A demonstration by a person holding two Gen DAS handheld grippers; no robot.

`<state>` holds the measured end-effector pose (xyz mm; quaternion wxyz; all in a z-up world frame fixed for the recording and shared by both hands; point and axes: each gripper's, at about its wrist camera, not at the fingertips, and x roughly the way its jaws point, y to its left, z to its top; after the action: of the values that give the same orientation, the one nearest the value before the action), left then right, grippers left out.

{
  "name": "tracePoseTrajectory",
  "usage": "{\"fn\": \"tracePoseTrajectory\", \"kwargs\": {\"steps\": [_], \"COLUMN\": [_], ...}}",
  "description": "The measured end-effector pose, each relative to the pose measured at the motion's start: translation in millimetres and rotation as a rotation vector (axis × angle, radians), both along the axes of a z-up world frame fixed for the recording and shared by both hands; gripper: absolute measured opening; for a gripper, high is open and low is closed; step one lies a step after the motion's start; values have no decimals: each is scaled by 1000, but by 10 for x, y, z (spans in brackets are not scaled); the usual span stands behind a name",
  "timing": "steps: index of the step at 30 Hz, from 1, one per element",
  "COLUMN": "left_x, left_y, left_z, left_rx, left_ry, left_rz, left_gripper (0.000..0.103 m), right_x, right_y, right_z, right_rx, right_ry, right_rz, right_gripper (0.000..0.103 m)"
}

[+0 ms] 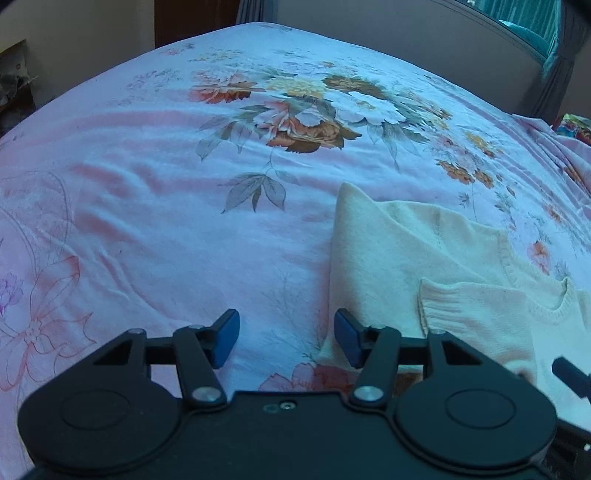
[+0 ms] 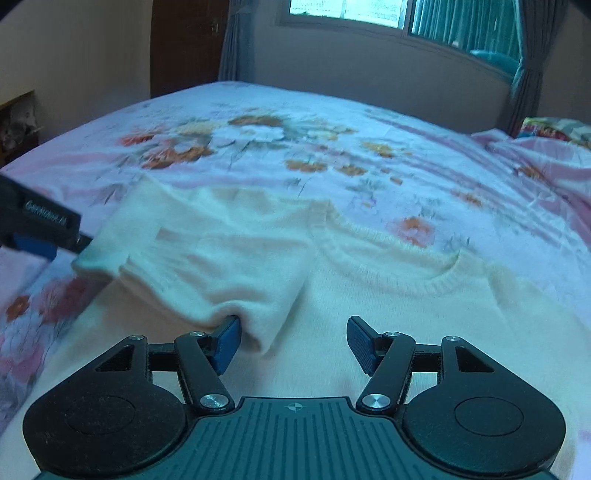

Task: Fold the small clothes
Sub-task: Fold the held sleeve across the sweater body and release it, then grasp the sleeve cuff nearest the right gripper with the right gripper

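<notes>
A cream knit sweater (image 1: 406, 258) lies flat on the floral bed sheet (image 1: 184, 221). In the right wrist view the sweater (image 2: 388, 325) has its round neckline (image 2: 388, 269) facing away, and one sleeve (image 2: 207, 266) is folded across the body. My left gripper (image 1: 286, 336) is open over bare sheet at the sweater's left edge, its right finger just over that edge. My right gripper (image 2: 293, 341) is open above the sweater's body. The folded sleeve's cuff lies against its left finger, and the pads are not pressing on it. The left gripper's finger (image 2: 40, 229) shows near the sleeve's fold.
The bed runs back to a wall with a window (image 2: 351, 11) and grey curtains (image 2: 524, 85). A rumpled pink cover (image 2: 535, 158) and a colourful pillow (image 2: 554, 127) lie at the far right. A low shelf (image 2: 18, 122) stands off the bed's left side.
</notes>
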<state>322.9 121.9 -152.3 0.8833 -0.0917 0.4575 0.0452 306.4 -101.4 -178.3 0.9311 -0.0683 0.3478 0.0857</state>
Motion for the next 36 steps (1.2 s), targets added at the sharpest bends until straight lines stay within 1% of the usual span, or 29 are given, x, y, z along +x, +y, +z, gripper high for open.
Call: {"fn": "tracePoseTrajectory", "kwargs": {"steps": [3, 7, 8, 9, 10, 11, 12, 13, 14, 16, 18, 19, 20, 21, 22, 23, 24, 25, 27, 28, 29, 31, 34, 35, 36], "left_x": [-5, 3, 6, 7, 6, 0, -7, -15, -25, -45, -68, -74, -70, -65, -62, -71, -84, -91, -85, -71, -61, -56, -61, -63, -62], "left_y": [-15, -8, -9, -13, -12, -23, -38, -56, -82, -162, -271, -337, -400, -464, -521, -568, -596, -604, -604, -602, -593, -590, -620, -631, -639], "left_z": [13, 11, 9, 10, 13, 19, 31, 45, 66, 103, 130, 129, 111, 80, 45, 19, 8, 7, -2, -10, -21, -38, -62, -67, -71], "left_rx": [12, 10, 10, 11, 15, 24, 34, 47, 56, 72, 85, 88, 88, 90, 94, 107, 123, 130, 137, 144, 141, 143, 165, 177, 185], "left_ry": [-4, -2, -1, -1, -4, -8, -13, -20, -27, -45, -65, -66, -61, -51, -38, -34, -37, -40, -33, -24, -18, -12, -10, -10, -9], "left_rz": [-5, 2, 4, 5, 3, 1, -4, -11, -18, -39, -58, -71, -85, -98, -108, -112, -111, -110, -113, -113, -113, -111, -117, -121, -124], "left_gripper": [55, 55, 57, 57, 57, 57, 57, 57, 58, 62, 63, 64, 64, 64, 63, 63, 63, 63, 63, 63, 63, 63, 63, 63, 63], "right_x": [96, 119, 132, 147, 179, 203, 212, 211, 203, 142, 52, 7, -18, -24, -23, -28, -44, -64, -124, -156, -156, -129, -39, -17, 9], "right_y": [22, 140, 151, 126, 59, -18, -120, -244, -375, -652, -940, -1083, -1180, -1235, -1285, -1338, -1365, -1355, -1250, -1168, -1092, -1002, -888, -879, -954], "right_z": [86, 33, -15, -39, -34, -1, 52, 118, 179, 272, 298, 279, 236, 166, 97, 54, 56, 102, 207, 219, 213, 174, 173, 208, 266], "right_rx": [67, 50, 40, 70, 121, 167, 226, 290, 353, 447, 502, 514, 487, 435, 408, 395, 380, 338, 183, 89, 18, -60, -58, -26, 56], "right_ry": [-4, 45, 66, 82, 99, 102, 94, 84, 76, 61, 52, 55, 69, 96, 125, 148, 145, 118, 34, -9, -38, -55, -51, -58, -61], "right_rz": [11, 76, 81, 80, 59, 26, -11, -49, -82, -158, -241, -286, -322, -341, -349, -351, -353, -343, -321, -299, -266, -216, -135, -112, -127], "right_gripper": [62, 62, 55, 22, 12, 10, 6, 5, 5, 5, 5, 5, 5, 5, 5, 5, 7, 13, 59, 65, 66, 66, 65, 65, 49]}}
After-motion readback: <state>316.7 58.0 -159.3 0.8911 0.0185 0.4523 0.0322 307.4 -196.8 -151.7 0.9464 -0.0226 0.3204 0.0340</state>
